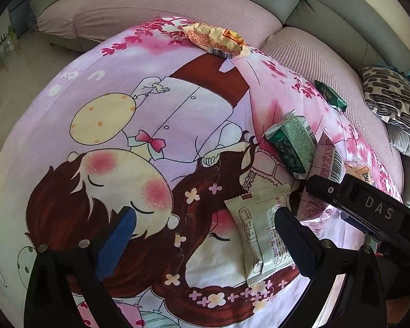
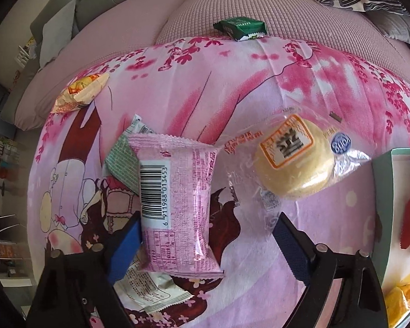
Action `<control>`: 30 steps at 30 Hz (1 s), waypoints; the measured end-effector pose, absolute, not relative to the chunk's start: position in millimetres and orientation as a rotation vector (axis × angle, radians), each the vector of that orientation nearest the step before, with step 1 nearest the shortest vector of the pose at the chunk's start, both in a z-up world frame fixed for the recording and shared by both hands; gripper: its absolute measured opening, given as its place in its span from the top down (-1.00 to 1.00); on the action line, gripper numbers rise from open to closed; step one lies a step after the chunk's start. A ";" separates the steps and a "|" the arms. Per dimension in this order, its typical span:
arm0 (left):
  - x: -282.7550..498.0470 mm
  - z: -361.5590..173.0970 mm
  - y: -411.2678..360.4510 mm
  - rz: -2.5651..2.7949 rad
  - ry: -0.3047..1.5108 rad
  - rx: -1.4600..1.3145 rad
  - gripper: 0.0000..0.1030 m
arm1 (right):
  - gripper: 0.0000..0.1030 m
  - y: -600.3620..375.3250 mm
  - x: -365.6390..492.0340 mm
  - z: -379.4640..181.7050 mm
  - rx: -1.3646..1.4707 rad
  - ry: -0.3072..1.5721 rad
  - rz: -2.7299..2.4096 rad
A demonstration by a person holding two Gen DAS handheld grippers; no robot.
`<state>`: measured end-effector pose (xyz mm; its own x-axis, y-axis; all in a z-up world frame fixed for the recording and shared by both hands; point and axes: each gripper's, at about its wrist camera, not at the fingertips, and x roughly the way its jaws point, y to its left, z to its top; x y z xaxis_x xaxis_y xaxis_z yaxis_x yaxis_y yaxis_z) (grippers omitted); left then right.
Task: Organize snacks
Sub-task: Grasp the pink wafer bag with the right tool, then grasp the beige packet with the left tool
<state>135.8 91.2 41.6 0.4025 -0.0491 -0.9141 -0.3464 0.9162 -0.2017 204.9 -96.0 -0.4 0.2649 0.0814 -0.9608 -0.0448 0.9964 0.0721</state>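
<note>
Snack packets lie on a pink cartoon cloth point(image 1: 177, 125). In the left wrist view my left gripper point(image 1: 205, 235) is open, with a pale green-white packet point(image 1: 262, 232) just inside its right finger. In the right wrist view my right gripper point(image 2: 207, 243) is open around a pink packet with a barcode point(image 2: 177, 205), which lies between its fingers. A yellow round cake in clear wrap point(image 2: 295, 161) lies to the right. A green-white packet point(image 2: 123, 164) sits behind the pink one. An orange packet point(image 2: 79, 93) and a dark green packet point(image 2: 243, 28) lie farther off.
A pale box point(image 2: 382, 191) with red and yellow snacks stands at the right edge. A sofa with pink cushions point(image 1: 155, 8) curves behind the cloth. A patterned pillow point(image 1: 393, 95) lies at the right. The right gripper's black body point(image 1: 369, 205) shows in the left wrist view.
</note>
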 end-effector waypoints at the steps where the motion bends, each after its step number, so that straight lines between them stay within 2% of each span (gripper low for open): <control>1: 135.8 41.1 91.3 0.195 1.151 -0.393 -0.96 | -0.69 -96.5 204.3 -1.1 0.021 1.298 0.087; 7: 134.1 41.4 90.8 0.191 1.152 -0.392 -0.96 | -0.41 -96.8 201.1 -0.2 -0.018 1.281 0.107; 12: 135.1 40.8 89.5 0.188 1.158 -0.396 -0.96 | -0.02 -94.8 197.2 0.9 -0.048 1.264 0.160; 14: 135.5 40.0 89.5 0.187 1.161 -0.401 -0.96 | 0.05 -94.3 194.4 1.4 -0.068 1.255 0.171; 30: 142.6 38.3 63.4 0.121 1.183 -0.362 -0.96 | 0.10 -125.7 130.0 5.3 -0.118 1.187 0.155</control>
<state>142.6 63.4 38.3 0.3799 -0.0959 -0.9201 -0.2798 0.9361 -0.2131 130.0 -125.7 5.3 0.3655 0.0583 -0.9290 -0.1824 0.9832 -0.0101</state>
